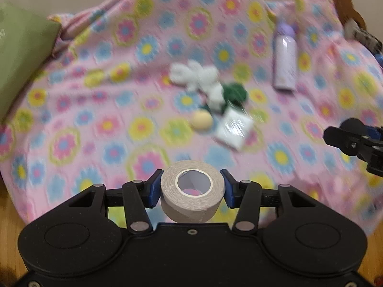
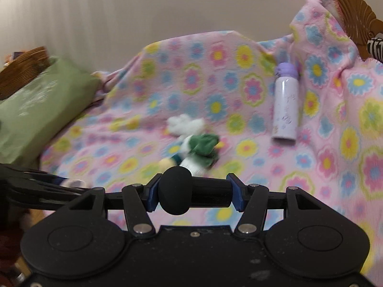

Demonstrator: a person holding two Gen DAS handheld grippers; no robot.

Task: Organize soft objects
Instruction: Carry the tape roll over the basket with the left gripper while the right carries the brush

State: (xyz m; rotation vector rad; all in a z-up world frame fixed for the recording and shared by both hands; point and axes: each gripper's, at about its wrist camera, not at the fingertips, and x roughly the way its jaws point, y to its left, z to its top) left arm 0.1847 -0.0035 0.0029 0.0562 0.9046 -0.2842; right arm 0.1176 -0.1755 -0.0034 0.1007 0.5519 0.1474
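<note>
Tape roll [image 1: 192,190] clamped in left hand-held gripper [image 1: 191,189]; black foam cylinder [image 2: 191,192] clamped in right hand-held gripper [image 2: 192,192].

Both tongs, the left tongs [image 1: 192,189] and the right tongs [image 2: 193,192], are built from matt black plastic, with blue pads [image 1: 153,189] on the fingers, silver rivets at the linkage pivots and round raised discs on the body.
</note>
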